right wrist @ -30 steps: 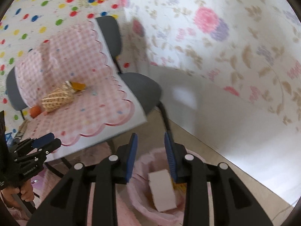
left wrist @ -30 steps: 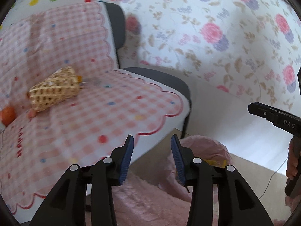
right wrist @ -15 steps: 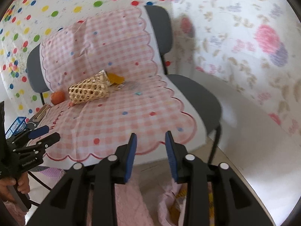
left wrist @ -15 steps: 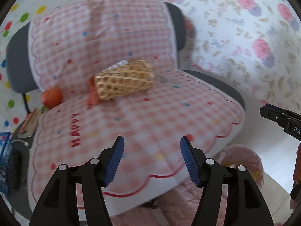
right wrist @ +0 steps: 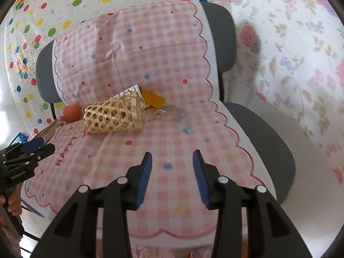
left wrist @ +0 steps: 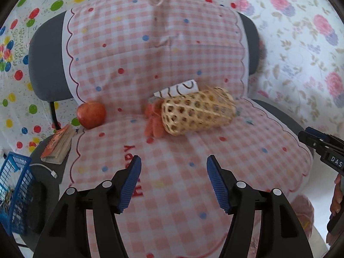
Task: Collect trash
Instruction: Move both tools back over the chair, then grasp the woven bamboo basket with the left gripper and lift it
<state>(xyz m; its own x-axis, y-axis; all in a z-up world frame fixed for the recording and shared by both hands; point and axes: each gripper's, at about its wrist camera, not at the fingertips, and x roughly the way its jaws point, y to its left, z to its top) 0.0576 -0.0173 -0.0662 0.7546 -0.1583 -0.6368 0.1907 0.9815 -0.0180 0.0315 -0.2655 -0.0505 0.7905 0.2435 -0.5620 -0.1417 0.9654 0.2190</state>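
Observation:
A woven wicker basket lies on its side on the pink checked chair cover; it also shows in the right wrist view. Trash spills around it: an orange wrapper, crumpled clear plastic, a small blue scrap, a white patterned paper and an orange piece at its mouth. My left gripper is open and empty above the seat front. My right gripper is open and empty, nearer the seat's right side.
A red apple rests at the seat's back left. A small book and a blue wire basket are left of the chair. A pink trash bag sits on the floor below the seat's right edge.
Both grippers swung up from the pink trash bag on the floor toward the chair seat. The left gripper's jaws opened wider. The right gripper's jaws also stand wider apart.

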